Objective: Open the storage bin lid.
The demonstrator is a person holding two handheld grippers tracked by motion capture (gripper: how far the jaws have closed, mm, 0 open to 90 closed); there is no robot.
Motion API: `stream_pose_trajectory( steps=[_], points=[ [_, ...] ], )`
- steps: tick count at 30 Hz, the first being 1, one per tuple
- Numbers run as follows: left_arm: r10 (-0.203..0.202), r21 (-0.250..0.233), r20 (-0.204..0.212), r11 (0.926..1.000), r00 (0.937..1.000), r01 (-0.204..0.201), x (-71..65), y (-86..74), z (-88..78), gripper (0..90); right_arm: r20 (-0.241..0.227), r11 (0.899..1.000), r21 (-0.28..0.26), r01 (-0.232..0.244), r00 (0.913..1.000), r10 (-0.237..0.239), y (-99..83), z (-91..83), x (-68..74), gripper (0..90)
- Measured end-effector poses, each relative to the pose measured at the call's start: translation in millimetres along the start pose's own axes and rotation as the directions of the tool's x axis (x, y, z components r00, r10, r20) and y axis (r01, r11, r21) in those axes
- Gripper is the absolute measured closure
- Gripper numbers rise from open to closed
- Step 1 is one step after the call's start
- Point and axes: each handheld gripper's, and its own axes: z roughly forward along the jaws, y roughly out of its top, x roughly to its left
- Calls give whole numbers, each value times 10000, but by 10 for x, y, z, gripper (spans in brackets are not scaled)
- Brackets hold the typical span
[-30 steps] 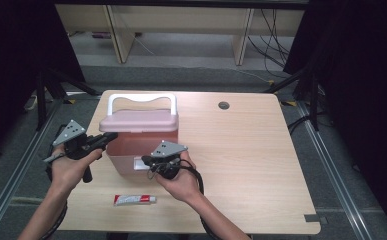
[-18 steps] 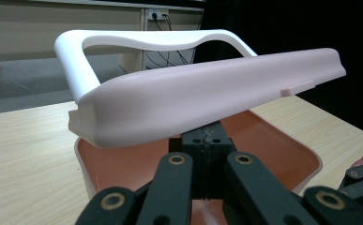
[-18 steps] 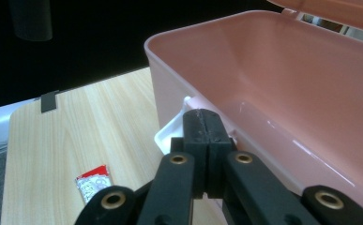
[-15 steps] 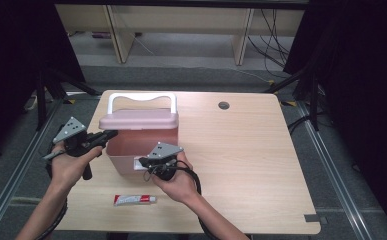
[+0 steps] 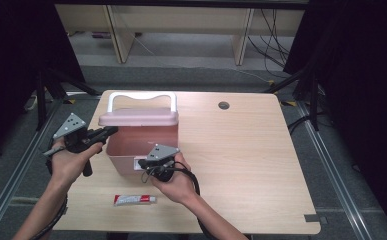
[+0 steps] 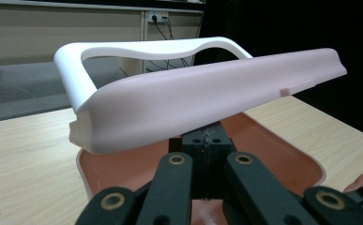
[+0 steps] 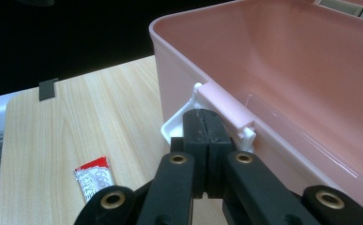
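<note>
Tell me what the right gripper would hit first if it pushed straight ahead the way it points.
Probably the white latch on the pink box front wall: the shut right gripper tips sit right at it, seemingly touching already.

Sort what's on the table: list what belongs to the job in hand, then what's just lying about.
In the job:
- pink box
- its lid, raised
- white latch on the box front
- left gripper, shut
- right gripper, shut

Lying about:
- red-and-white tube
</note>
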Motion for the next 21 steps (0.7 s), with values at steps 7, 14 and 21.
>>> stream_pose_trajectory(
  steps=[7,14,21],
  points=[
    [-10,-107,-46,9999,10000,10,11,45,24,899,-28,9999,102,120,9999,-120,-3,-8,-6,900],
    [62,-256,-127,9997,9999,-65,19,86,50,899,-7,9997,139,209,9998,-209,-3,-13,-2,900],
    [70,-315,-167,9995,9998,-75,29,117,75,898,-45,9996,158,230,9997,-229,2,-8,-3,900]
  ],
)
